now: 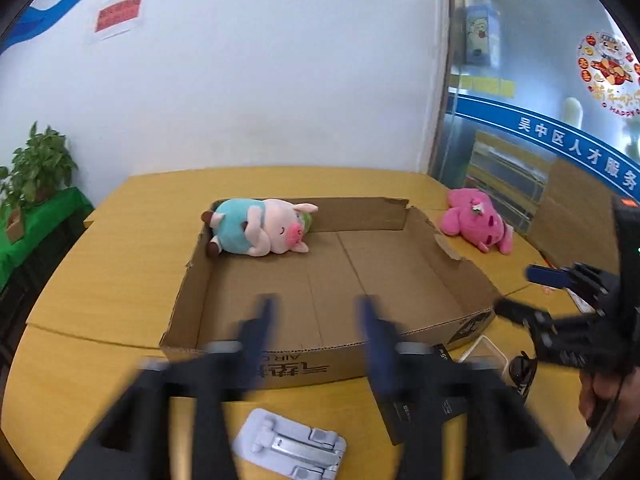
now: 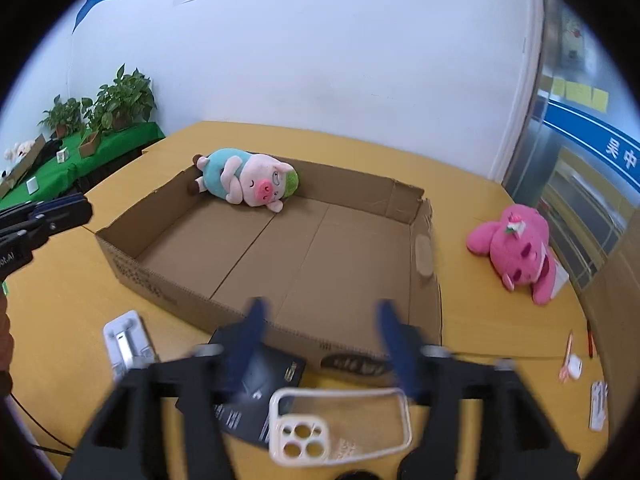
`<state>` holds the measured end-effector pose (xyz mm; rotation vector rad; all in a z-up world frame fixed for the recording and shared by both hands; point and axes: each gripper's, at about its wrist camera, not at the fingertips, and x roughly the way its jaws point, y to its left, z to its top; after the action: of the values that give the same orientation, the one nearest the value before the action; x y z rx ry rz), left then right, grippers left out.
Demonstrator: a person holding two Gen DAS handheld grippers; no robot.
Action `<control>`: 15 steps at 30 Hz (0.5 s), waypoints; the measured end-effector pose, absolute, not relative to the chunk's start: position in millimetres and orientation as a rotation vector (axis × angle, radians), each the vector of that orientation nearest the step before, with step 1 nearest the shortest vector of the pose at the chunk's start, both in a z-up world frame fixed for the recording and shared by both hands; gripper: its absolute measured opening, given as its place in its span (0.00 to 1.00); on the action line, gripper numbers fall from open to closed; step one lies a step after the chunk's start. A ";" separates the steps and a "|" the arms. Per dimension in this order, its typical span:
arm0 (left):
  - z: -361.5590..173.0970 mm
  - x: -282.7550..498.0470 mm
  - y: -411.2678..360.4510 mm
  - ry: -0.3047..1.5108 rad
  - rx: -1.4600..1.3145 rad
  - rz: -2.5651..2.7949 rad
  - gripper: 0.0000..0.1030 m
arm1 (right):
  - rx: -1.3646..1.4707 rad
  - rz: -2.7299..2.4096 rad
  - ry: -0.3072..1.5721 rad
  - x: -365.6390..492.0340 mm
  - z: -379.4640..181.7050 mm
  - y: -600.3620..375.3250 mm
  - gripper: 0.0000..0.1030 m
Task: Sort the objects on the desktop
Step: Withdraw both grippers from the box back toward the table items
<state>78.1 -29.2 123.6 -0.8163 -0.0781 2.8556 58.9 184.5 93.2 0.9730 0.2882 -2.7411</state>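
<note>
**Desktop objects: cardboard tray, two plush toys, small items on yellow table**

Cardboard tray (image 1: 340,264): shallow, open-topped, resting on the yellow table (image 1: 120,272); printed lettering on its near wall; right wall torn and folded outward.

Plush pig (image 1: 260,226): pale pink, teal shirt, lying on its side inside the tray, against the far-left corner.

Pink plush toy (image 2: 520,248): bright pink, lying on the table outside the tray, off its right wall, near the table's far-right edge.

Grey hinged bracket (image 1: 290,446): flat on the table, in front of the tray's near wall, below the left gripper.

Clear phone case (image 2: 340,424): cream-rimmed, camera cut-outs toward the left, lying on the table beneath the right gripper; it partly overlaps a black card sleeve (image 2: 256,392), which touches the tray's near wall.

Small white items (image 2: 574,366): near the table's right edge, too small to identify.

Left gripper (image 1: 316,320): blue-tipped fingers spread apart, nothing between them, hovering at the tray's near wall. Motion-blurred.

Right gripper (image 2: 320,324): fingers spread apart, holding nothing, above the tray's near-right corner and the phone case.

Potted plants (image 2: 120,96): on a green-covered side stand at left, against the white wall.
</note>
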 end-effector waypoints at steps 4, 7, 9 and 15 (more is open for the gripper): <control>123.2 100.9 -15.6 -0.090 -0.696 2.910 0.93 | 0.932 -2.766 0.254 84.9 94.5 185.6 0.80; 120.6 106.5 -5.3 -0.082 -0.707 2.909 0.94 | 0.897 -2.754 0.263 99.1 93.9 181.3 0.80; 119.3 107.4 -1.3 -0.066 -0.697 2.914 0.94 | 0.890 -2.739 0.260 104.1 91.7 179.6 0.80; 118.3 108.6 1.0 -0.060 -0.699 2.957 0.94 | 0.868 -2.707 0.183 110.1 89.0 183.7 0.80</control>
<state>108.6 1.0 118.3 -0.6986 -0.0598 2.9566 110.1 183.7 89.0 0.8684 0.1828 -2.7072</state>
